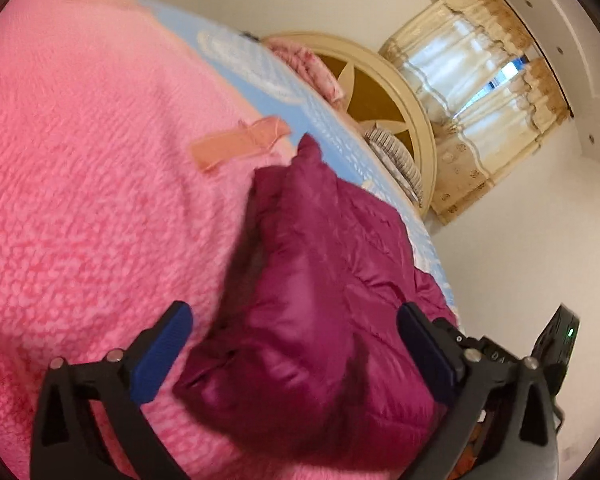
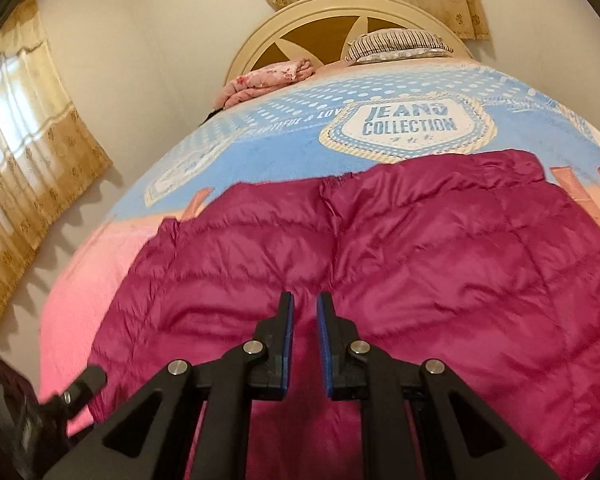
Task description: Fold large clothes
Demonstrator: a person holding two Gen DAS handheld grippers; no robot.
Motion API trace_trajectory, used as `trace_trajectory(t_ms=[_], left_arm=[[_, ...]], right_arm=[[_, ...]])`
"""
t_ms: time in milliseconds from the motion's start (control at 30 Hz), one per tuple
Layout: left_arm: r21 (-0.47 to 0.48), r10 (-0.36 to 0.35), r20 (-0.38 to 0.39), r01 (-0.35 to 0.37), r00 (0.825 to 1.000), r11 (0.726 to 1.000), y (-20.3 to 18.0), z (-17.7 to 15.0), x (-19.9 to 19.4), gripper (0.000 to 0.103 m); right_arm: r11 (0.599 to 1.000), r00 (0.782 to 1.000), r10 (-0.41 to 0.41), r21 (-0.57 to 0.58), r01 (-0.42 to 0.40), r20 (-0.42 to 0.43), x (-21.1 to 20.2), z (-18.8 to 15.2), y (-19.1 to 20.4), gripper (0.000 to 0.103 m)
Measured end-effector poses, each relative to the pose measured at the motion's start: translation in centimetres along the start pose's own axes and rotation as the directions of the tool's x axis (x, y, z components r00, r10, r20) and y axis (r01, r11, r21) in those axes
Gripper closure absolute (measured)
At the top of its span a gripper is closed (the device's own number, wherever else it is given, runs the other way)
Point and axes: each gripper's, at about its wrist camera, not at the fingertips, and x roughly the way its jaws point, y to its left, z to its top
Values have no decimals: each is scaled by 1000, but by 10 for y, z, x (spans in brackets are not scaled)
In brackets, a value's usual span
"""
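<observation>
A magenta quilted puffer jacket [image 2: 380, 248] lies spread across the foot half of the bed [image 2: 260, 148], on its pink and blue fleece blanket [image 1: 80, 160]. The jacket's far hem stops short of the printed badge, leaving the blanket bare up to the cream headboard [image 2: 340, 8]. The left claw [image 1: 296, 344] gapes wide astride a bunched jacket fold, pads clear of it. The right claw [image 2: 305, 308] is nearly closed, holding nothing, over the jacket's middle.

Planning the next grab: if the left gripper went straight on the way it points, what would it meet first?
Most likely the magenta puffer jacket, bunched between the open left gripper fingers; the pink blanket lies beyond. Depth is uncertain.
</observation>
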Motion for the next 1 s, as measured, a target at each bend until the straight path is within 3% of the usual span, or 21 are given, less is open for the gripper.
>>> trace_trajectory(t_ms=[67, 133, 200, 233, 267, 300, 433, 567, 700, 833, 1000], left_arm=[[-8, -7, -13, 7, 1000, 1000, -6, 5, 13, 0], [-33, -29, -20, 28, 999, 999, -7, 11, 24, 6], [-21, -10, -11, 10, 1000, 1000, -10, 14, 30, 39], [-20, -24, -19, 24, 1000, 1000, -10, 15, 32, 49], [-25, -39, -31, 38, 999, 999, -11, 17, 33, 68], [-20, -43, -32, 43, 999, 999, -14, 18, 33, 75], [114, -69, 10, 68, 998, 991, -44, 25, 13, 79], [266, -47, 29, 37, 998, 963, -88, 27, 6, 79], [411, -51, 40, 30, 998, 911, -134, 22, 3, 78], [526, -48, 45, 17, 998, 851, -165, 14, 3, 78], [647, -57, 34, 21, 998, 762, -194, -8, 10, 78]], right_arm=[[999, 998, -34, 26, 36, -59, 17, -3, -4, 92], [997, 993, -12, 71, 20, -115, 36, -12, -15, 92], [998, 995, 9, 70, -2, -98, 40, -17, -19, 92], [998, 996, 14, 67, -8, -93, 40, -18, -19, 92], [998, 996, 15, 66, -9, -93, 40, -19, -20, 92], [997, 995, 19, 70, -12, -95, 40, -19, -20, 92], [987, 990, 81, 146, -64, -117, 42, -17, -31, 92], [959, 968, 179, 253, -131, -177, 46, -9, -47, 92], [929, 947, 250, 326, -176, -203, 48, -5, -58, 92], [886, 943, 307, 401, -232, -132, 30, -6, -70, 91], [907, 971, 238, 366, -210, -32, -15, -5, -95, 91]])
